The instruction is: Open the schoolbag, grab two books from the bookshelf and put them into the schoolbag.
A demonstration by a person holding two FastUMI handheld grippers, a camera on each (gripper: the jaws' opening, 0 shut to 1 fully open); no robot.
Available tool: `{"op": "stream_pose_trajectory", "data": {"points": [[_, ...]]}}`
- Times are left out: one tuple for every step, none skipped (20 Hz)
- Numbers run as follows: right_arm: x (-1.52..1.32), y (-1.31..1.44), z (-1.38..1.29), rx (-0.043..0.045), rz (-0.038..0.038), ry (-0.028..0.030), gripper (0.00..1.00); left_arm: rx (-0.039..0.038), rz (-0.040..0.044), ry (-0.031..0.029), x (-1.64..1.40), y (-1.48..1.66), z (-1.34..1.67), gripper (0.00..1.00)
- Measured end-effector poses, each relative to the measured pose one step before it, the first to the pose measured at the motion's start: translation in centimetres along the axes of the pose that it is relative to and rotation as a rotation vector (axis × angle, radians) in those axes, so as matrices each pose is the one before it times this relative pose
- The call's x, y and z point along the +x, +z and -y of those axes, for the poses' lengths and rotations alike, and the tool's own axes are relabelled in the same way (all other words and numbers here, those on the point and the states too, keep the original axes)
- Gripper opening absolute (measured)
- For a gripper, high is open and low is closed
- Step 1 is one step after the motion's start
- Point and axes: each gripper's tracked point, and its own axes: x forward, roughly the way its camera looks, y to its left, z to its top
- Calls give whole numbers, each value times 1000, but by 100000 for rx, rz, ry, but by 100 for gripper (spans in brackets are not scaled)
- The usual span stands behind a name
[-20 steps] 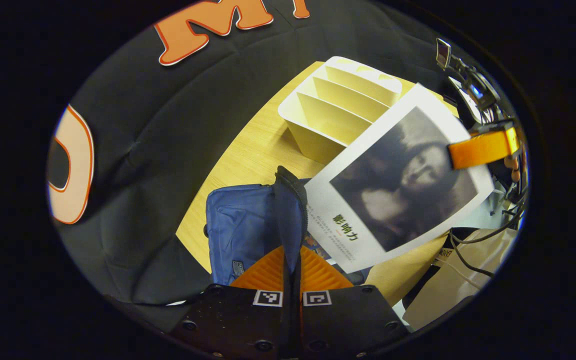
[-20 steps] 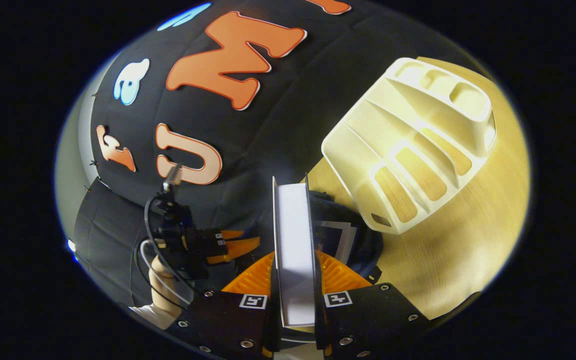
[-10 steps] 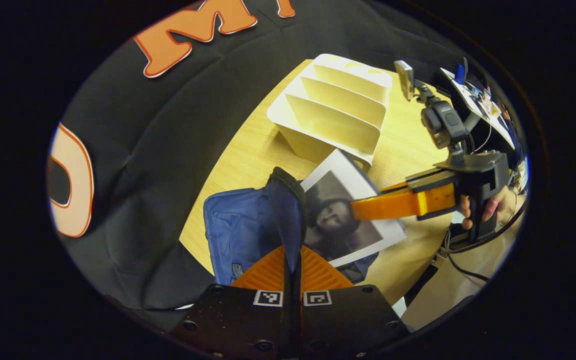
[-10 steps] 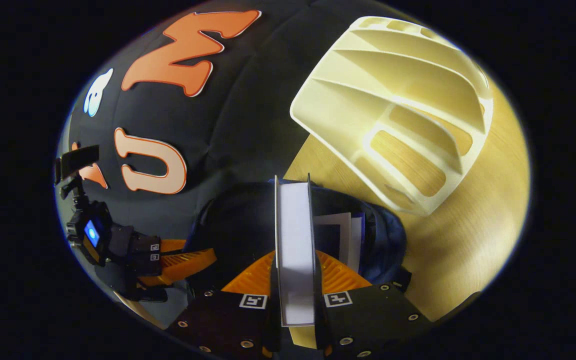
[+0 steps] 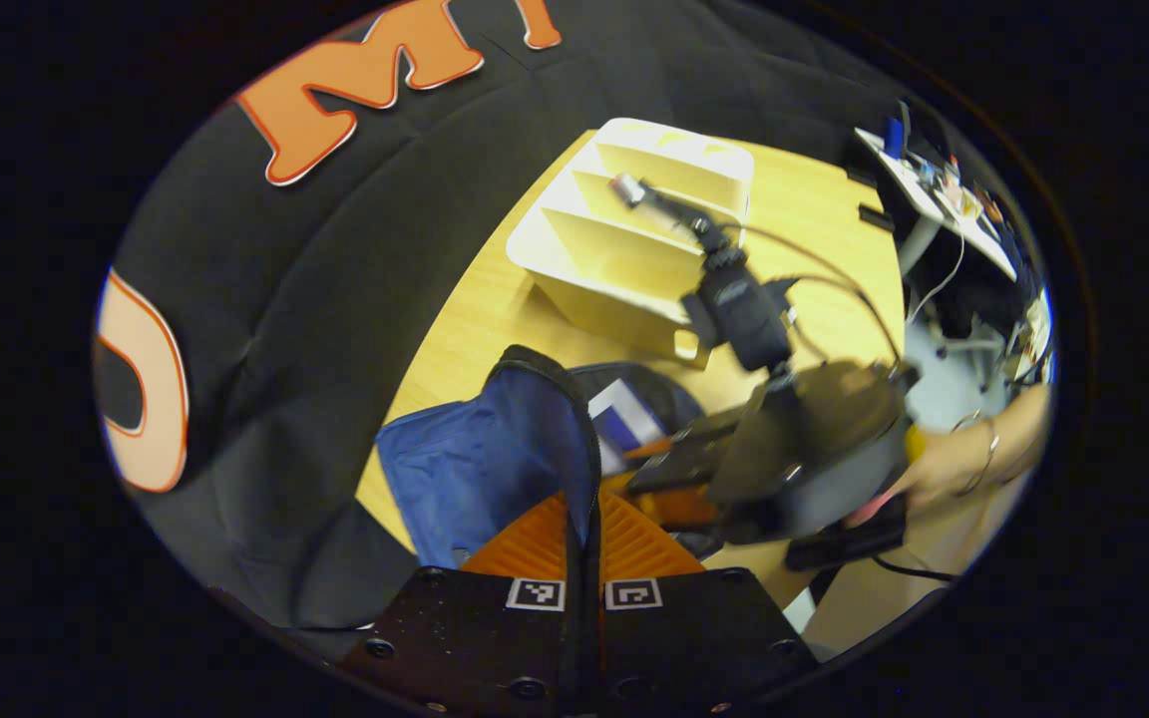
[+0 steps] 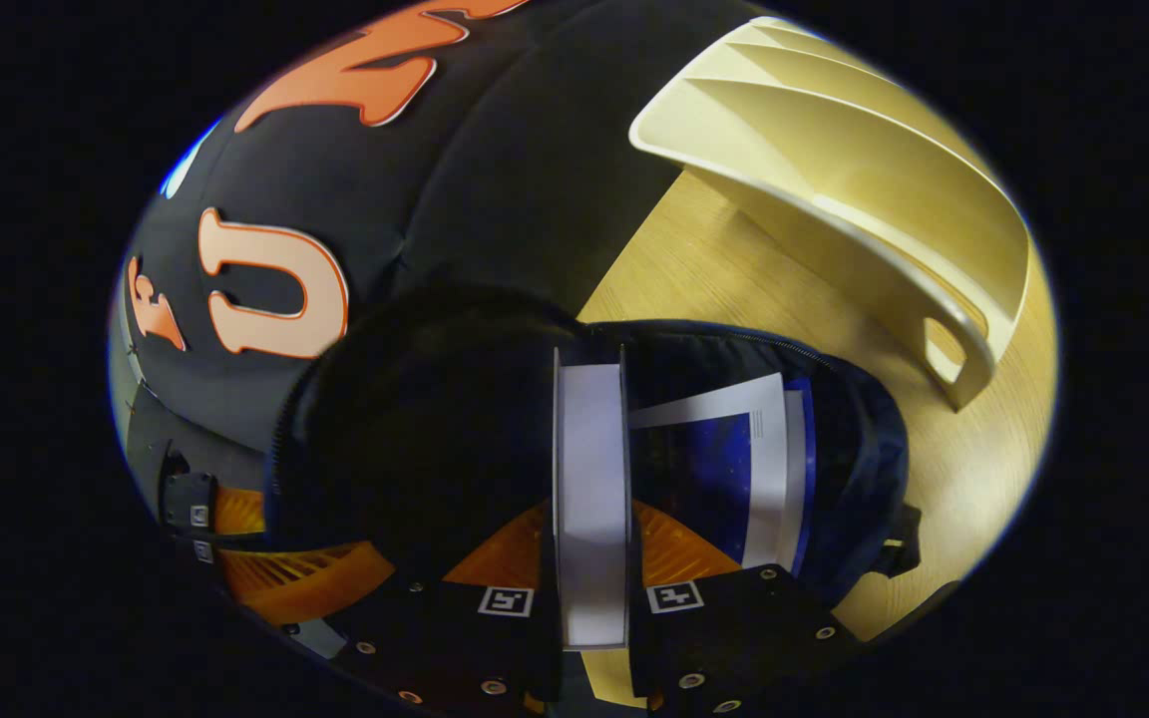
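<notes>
Bag (image 6: pixel 854 469) open on table (image 6: pixel 734 289), one book (image 6: pixel 734 469) already inside; shelf (image 5: pixel 634 239) standing empty nearby. Right gripper (image 6: pixel 589 558) pinching second book (image 6: pixel 589 479) edge-on, lowered into bag mouth; left gripper (image 5: pixel 582 538) clamped on bag flap (image 5: pixel 560 419), holding it open. Remaining: release second book inside, withdraw.

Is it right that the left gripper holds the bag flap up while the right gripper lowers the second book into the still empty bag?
Not quite: the bag is not empty. The right gripper view shows another book already inside, beside the second book that the right gripper holds. The left gripper does hold the flap up.
</notes>
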Motion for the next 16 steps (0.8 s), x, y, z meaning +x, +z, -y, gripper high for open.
{"op": "stream_pose_trajectory", "data": {"points": [[440, -433, -23, -1046, -1391, -1357, 27, 1976, -1595, 2691, 453, -622, -671, 1], [406, -88, 138, -1475, 67, -747, 28, -492, -321, 1477, -719, -494, -892, 0], [-75, 56, 91, 20, -565, -32, 30, -1323, 41, 176, -9, -195, -521, 1], [-154, 86, -115, 649, -399, 9, 30, -1128, 385, 604, -55, -100, -447, 1], [-124, 262, -4, 265, 201, -300, 41, -1118, 263, 319, 27, -331, -202, 1], [-68, 260, 145, -510, 808, -617, 30, -679, 44, -206, 48, -417, -82, 1], [-15, 422, 299, -1787, 1360, -1445, 31, 173, -514, -577, 178, -337, 80, 1], [-338, 101, 862, -4421, 667, -4164, 45, 800, -929, -559, 104, -310, 115, 1], [-599, 338, 561, -3698, 524, -2773, 58, 642, -737, -882, 378, -200, 258, 1], [-126, 114, 70, -2323, -422, -230, 67, -23, -110, -910, 325, 401, 279, 1], [-364, 337, -108, -85, -100, 1002, 88, -149, -9, -321, 150, 336, 115, 1], [-421, 244, -18, 664, 464, 145, 82, 76, 20, 303, 100, 169, -200, 1], [-513, 428, -36, 1006, 284, 323, 89, -316, -138, -138, 124, -125, 29, 1], [-589, 321, 46, 268, 409, 532, 91, -479, 144, -580, -84, -124, 155, 1], [-504, 360, 263, -307, 207, -418, 97, 23, -186, 50, 101, -88, 80, 1], [-526, 292, 227, -725, 411, -639, 97, 369, 215, 290, -33, -1, -74, 1]]}}
